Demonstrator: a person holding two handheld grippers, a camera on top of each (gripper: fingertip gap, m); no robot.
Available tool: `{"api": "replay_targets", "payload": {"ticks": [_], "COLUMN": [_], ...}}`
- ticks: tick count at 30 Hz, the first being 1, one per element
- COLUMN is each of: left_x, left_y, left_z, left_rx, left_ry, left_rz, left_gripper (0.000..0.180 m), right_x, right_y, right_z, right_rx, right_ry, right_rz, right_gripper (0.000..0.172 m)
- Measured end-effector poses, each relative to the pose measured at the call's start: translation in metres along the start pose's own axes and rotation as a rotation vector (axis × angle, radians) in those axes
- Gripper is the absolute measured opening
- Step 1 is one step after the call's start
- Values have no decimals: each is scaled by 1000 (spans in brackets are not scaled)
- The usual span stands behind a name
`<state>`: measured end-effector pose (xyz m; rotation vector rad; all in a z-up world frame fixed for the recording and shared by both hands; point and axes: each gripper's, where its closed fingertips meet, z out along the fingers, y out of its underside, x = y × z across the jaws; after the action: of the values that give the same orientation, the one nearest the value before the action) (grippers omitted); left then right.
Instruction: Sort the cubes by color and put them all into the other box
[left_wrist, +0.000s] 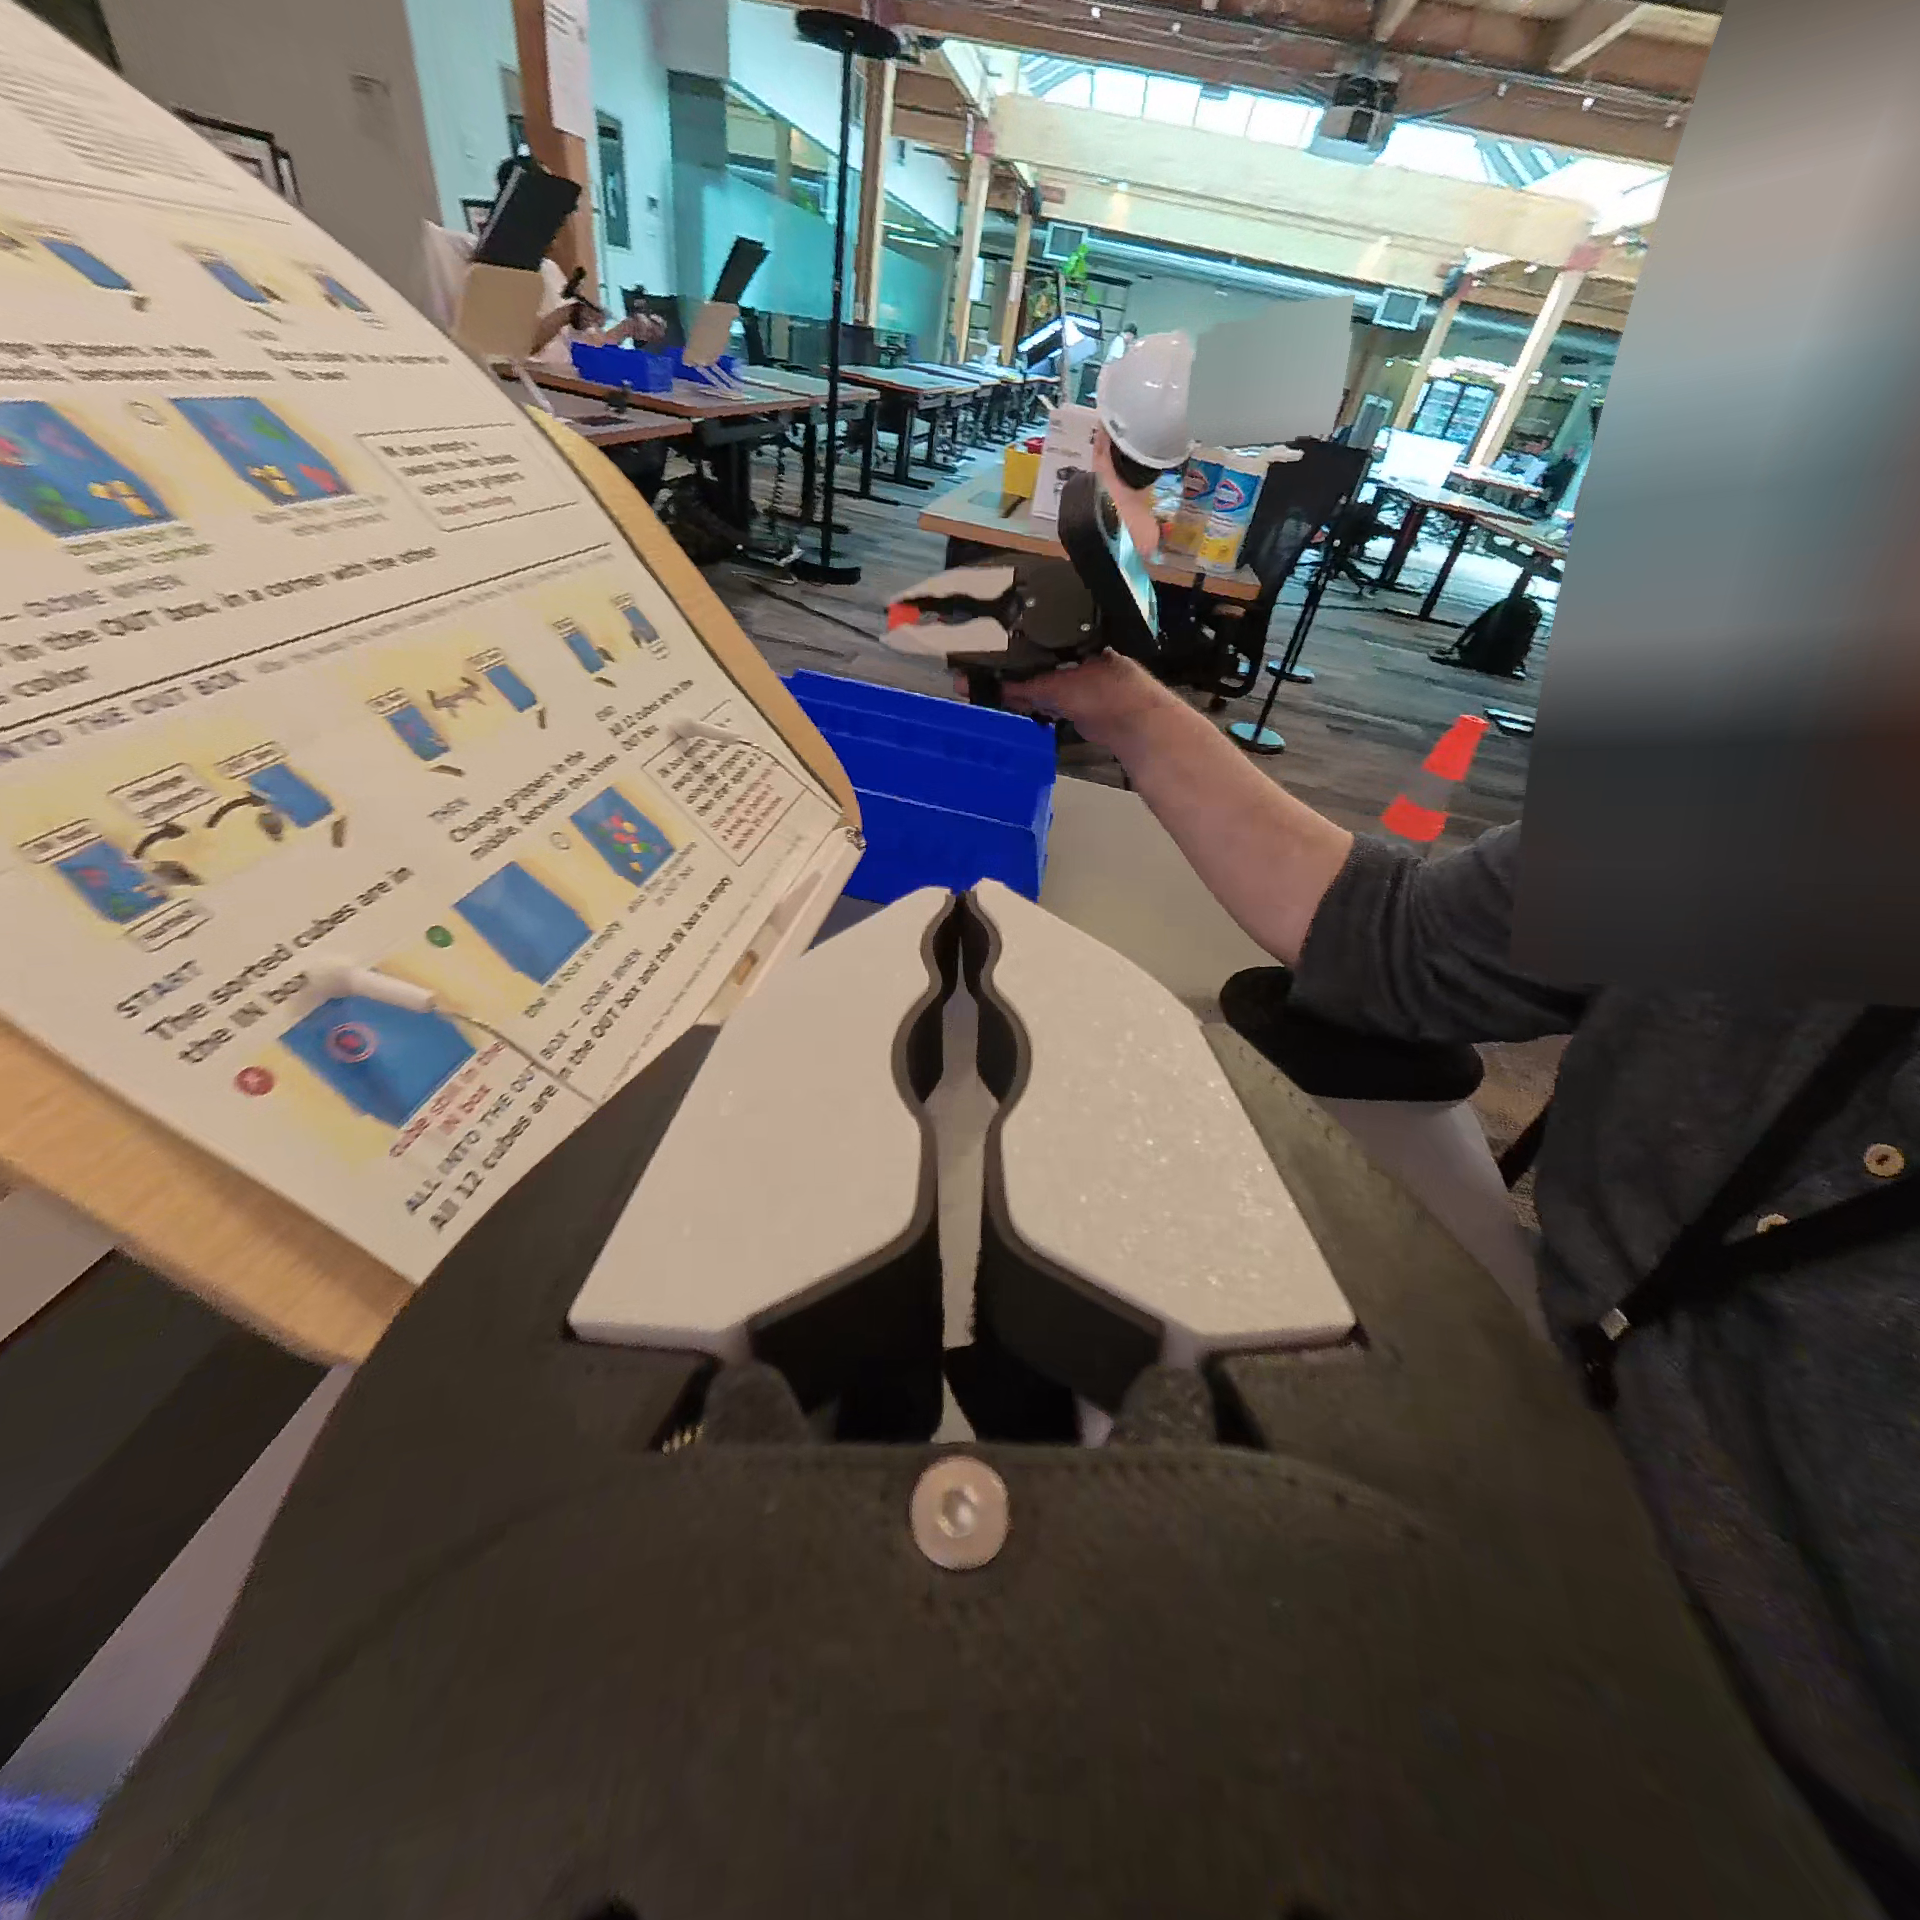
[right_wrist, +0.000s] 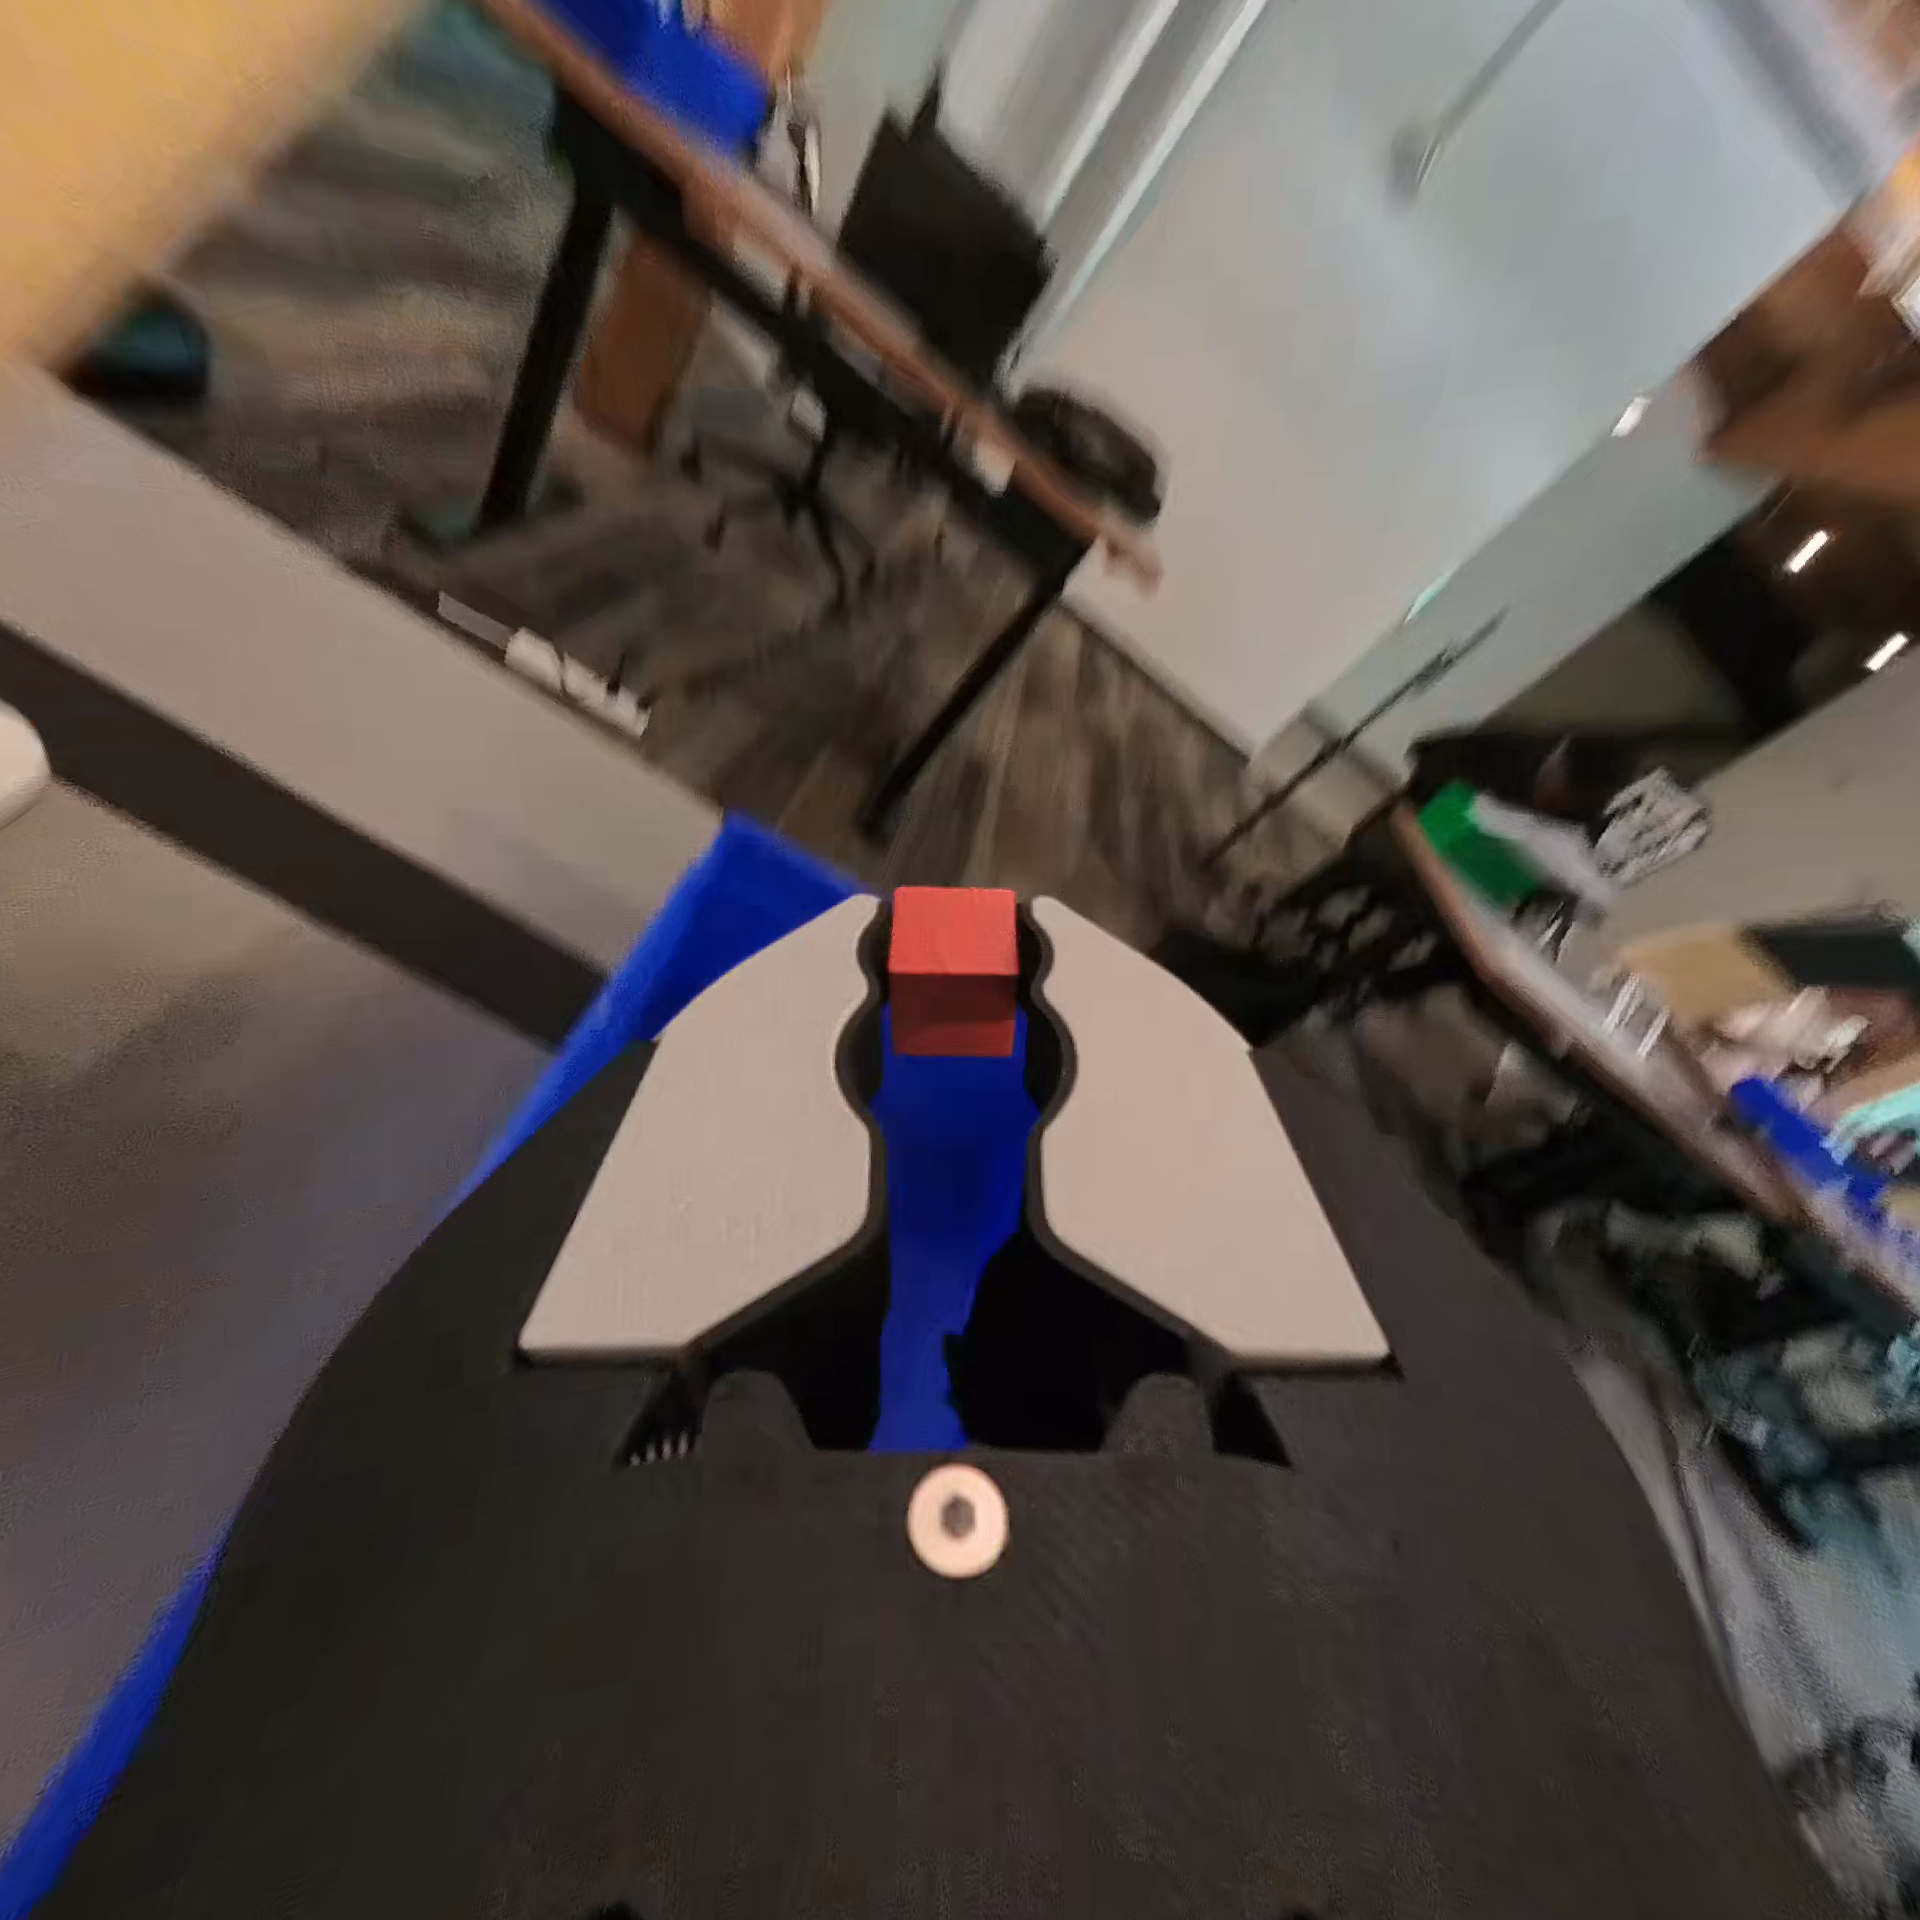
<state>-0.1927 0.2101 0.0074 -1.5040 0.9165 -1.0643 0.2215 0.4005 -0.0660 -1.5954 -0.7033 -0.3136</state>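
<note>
A: What did each claw hold?
B: The right claw (right_wrist: 954, 940) gripped a red cube (right_wrist: 952, 966) between its tips, raised above a blue box (right_wrist: 665, 966). The left claw (left_wrist: 963, 914) was closed on nothing, near an instruction board (left_wrist: 312, 727) at left.
A: And progress?
B: One cube seemed in transit; the box interiors were hidden, so the rest was unclear.
</note>
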Motion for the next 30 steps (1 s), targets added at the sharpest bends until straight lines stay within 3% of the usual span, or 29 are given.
{"api": "replay_targets", "payload": {"ticks": [3, 6, 8, 12, 16, 22, 30], "left_x": [-9, -14, -22, -40, -69, -119, -157], "left_y": [1, 3, 9, 23, 45, 108, 185], "left_z": [-7, -10, -11, -18, -38, -84, -124], "left_rx": [-1, -1, -25, -78, -194, -513, -778], "left_ry": [-36, -48, -78, -137, -284, -521, -575], "left_rz": [-9, -15, -26, -56, -65, -34, -41], "left_gripper": [0, 1, 0, 0, 8, 26, 35], "right_x": [-7, -19, -18, -1, 20, 4, -18], "right_y": [68, 115, 133, 114, 88, 67, 55], "right_z": [20, 32, 37, 33, 23, 25, 32], "right_rx": [-219, -355, -403, -300, -216, -176, -160], "right_ry": [-66, -121, -103, -64, 20, -26, -69], "right_rz": [53, 118, 148, 250, 247, 204, 172], "right_gripper": [23, 23, 35, 38, 28, 28, 26]}}
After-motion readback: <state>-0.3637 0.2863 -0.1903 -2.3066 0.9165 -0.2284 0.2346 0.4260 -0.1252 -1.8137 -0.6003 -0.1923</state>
